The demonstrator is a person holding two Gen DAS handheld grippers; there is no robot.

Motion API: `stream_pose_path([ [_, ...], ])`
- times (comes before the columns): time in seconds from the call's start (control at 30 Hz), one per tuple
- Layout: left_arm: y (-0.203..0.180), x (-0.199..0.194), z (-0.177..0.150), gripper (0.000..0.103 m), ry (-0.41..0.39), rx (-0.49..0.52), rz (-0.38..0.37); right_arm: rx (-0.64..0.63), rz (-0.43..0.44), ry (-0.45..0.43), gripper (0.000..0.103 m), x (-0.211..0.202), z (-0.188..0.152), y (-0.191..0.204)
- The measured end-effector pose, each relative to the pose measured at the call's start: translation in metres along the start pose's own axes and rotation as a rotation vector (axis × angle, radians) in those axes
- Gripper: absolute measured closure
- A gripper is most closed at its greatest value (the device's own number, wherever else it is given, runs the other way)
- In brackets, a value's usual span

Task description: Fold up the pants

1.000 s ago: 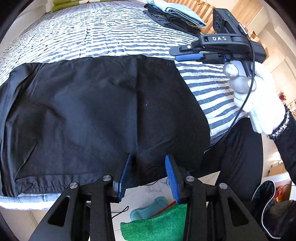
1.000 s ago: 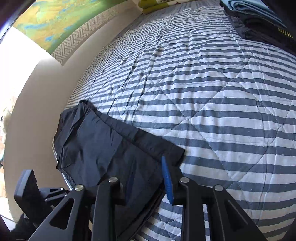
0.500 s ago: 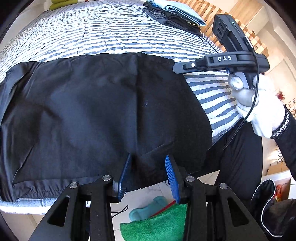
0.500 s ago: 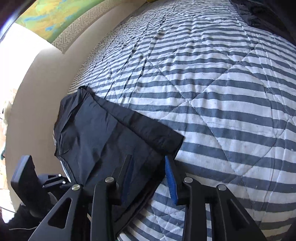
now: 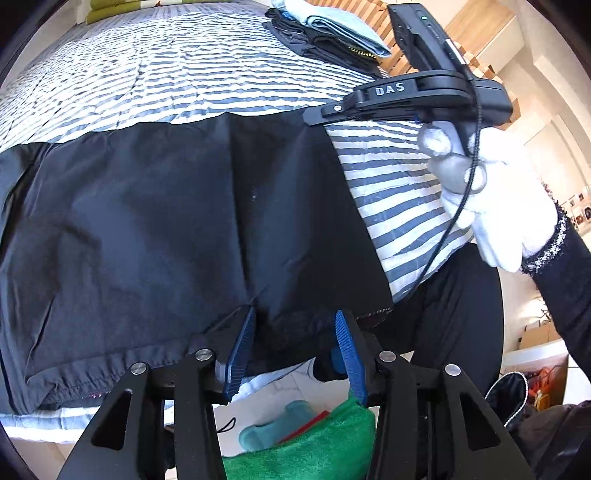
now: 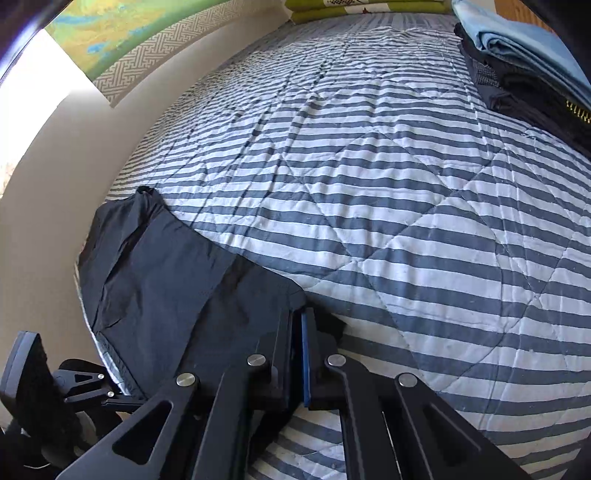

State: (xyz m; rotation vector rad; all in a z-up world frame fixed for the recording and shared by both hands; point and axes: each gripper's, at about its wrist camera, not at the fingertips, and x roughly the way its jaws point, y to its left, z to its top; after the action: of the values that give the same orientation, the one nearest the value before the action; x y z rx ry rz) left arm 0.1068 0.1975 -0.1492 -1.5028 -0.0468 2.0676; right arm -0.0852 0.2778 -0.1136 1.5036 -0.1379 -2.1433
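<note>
Black pants lie spread flat across the near edge of a striped quilt. My left gripper is open, its blue pads straddling the pants' near hem at the bed edge. In the left wrist view my right gripper, held by a white-gloved hand, reaches the pants' far right corner. The right wrist view shows the right gripper shut on that corner of the pants, blue pad pressed to the cloth.
A stack of folded clothes, dark items under a light blue one, sits at the far right of the bed. Green pillows lie at the head. A wall borders the bed's left. Green cloth lies on the floor below.
The right gripper came down to the pants' corner and went from open to shut on it. The left gripper stayed open at the near hem.
</note>
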Motion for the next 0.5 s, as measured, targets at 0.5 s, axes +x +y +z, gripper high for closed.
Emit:
stream_pose_path([
  [0.5, 0.019, -0.015, 0.002, 0.053, 0.018, 0.051, 0.044, 0.054, 0.056, 0.085, 0.096, -0.001, -0.026, -0.010],
])
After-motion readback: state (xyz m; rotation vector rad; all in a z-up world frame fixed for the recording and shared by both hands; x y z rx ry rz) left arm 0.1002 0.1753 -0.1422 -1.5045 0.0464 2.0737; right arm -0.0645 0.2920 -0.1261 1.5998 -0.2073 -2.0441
